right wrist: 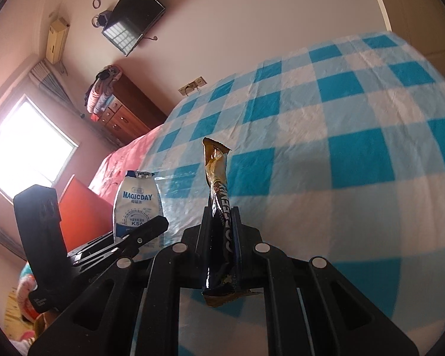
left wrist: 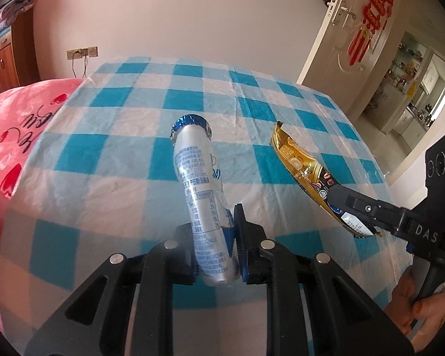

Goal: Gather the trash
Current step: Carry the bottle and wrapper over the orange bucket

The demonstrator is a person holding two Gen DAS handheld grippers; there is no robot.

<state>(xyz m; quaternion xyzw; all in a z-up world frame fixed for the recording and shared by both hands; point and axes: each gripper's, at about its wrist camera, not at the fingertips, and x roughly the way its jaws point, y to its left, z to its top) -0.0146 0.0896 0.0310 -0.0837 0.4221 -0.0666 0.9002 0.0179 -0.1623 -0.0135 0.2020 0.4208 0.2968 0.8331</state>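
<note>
Your jaws were pressed tight on both pieces: your left gripper point(left wrist: 215, 237) pinched the silver-and-blue sachet point(left wrist: 200, 195), your right gripper point(right wrist: 221, 237) the gold-and-black wrapper point(right wrist: 219, 207), each lifted clear above the checked cloth point(left wrist: 133, 178) on the counter. Both were slick, crinkled foil, emptied and limp. With no bin visible, either could have slid out of so narrow a pinch had you swung fast.

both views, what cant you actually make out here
- Left wrist view: the silver wrapper shows only small print; its lower end sits between the left gripper fingers.
- Right wrist view: the gold wrapper is edge-on in the right gripper, its lettering partly covered.
- No bin appears in either view.
</note>
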